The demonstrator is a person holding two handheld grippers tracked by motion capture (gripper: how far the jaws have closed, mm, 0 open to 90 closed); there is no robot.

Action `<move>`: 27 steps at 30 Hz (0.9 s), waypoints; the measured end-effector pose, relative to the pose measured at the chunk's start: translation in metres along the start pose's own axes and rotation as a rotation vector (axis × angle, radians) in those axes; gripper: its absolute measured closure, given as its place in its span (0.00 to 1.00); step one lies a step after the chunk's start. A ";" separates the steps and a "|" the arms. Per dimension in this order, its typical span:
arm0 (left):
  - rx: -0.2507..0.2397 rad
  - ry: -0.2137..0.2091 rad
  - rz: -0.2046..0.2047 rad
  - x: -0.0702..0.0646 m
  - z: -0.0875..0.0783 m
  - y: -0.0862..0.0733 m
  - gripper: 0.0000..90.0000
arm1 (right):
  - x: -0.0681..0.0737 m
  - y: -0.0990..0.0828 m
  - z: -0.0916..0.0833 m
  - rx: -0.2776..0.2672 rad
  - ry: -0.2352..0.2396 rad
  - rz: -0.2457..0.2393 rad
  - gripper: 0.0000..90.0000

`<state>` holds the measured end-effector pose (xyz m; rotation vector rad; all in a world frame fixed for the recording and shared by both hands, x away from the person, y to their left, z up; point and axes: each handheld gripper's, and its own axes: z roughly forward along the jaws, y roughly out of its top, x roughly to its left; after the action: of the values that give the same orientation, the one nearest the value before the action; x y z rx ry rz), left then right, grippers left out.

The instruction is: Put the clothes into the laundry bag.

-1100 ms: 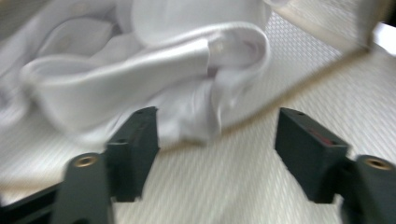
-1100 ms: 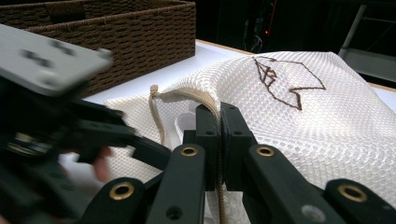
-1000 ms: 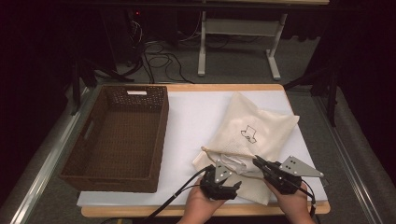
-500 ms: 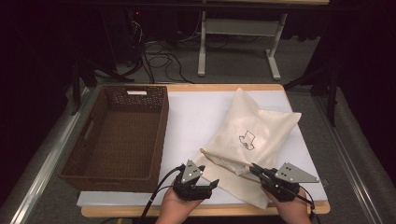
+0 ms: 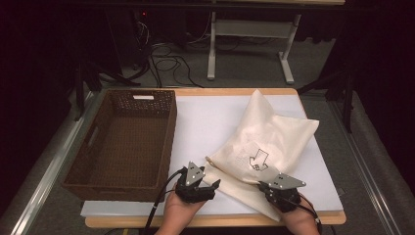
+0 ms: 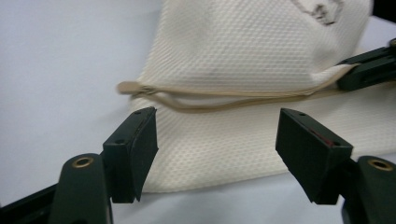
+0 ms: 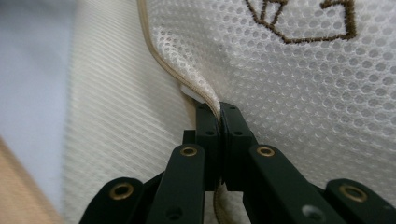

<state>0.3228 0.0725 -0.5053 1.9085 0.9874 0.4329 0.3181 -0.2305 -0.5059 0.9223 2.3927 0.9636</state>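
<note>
Mesh bag [image 5: 264, 147] lies up-right of our spread, empty left gripper [image 5: 203, 188], its trimmed edge pinched in our right gripper [image 5: 268, 187].

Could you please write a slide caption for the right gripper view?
Right tool shut on the tan edge trim of a cream mesh bag.

Left gripper [image 6: 217, 147] jaws apart, nothing between the pads. Cream mesh bag [image 6: 252, 60] lies just ahead on white tabletop [image 6: 60, 60]; right gripper [image 6: 369, 70] pinches its tan-edged hem.
</note>
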 end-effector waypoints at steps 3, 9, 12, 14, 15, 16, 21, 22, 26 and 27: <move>0.022 0.031 0.000 0.005 0.005 -0.001 0.33 | -0.007 -0.004 0.003 0.021 -0.030 0.015 0.99; 0.059 0.040 0.036 0.011 0.020 0.000 0.49 | -0.023 -0.010 0.001 0.029 -0.051 0.063 0.99; 0.077 0.029 0.032 0.013 0.026 0.002 0.93 | -0.022 -0.011 0.000 0.025 -0.055 0.065 0.99; 0.089 0.019 0.016 0.012 0.025 0.000 0.93 | -0.022 -0.011 0.000 0.025 -0.054 0.064 0.99; 0.097 0.018 0.026 0.011 0.022 -0.001 0.94 | -0.022 -0.011 0.000 0.023 -0.049 0.070 0.99; 0.102 0.012 0.030 0.009 0.018 -0.002 0.94 | -0.024 -0.011 0.000 0.025 -0.050 0.065 0.98; 0.125 -0.049 0.018 -0.011 -0.003 -0.020 0.93 | -0.035 -0.014 -0.003 0.015 -0.050 0.089 0.98; 0.122 -0.047 0.036 -0.016 -0.006 -0.023 0.93 | -0.035 -0.014 -0.003 0.015 -0.050 0.089 0.98; 0.081 -0.004 0.012 -0.016 -0.006 -0.021 0.68 | -0.035 -0.013 -0.003 0.002 -0.037 0.087 0.95; 0.070 0.000 -0.005 -0.014 -0.005 -0.020 0.68 | -0.035 -0.013 -0.003 0.002 -0.037 0.087 0.95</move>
<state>0.3020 0.0695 -0.5187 1.9682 1.0190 0.4003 0.3359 -0.2635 -0.5090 1.0439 2.3399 0.9671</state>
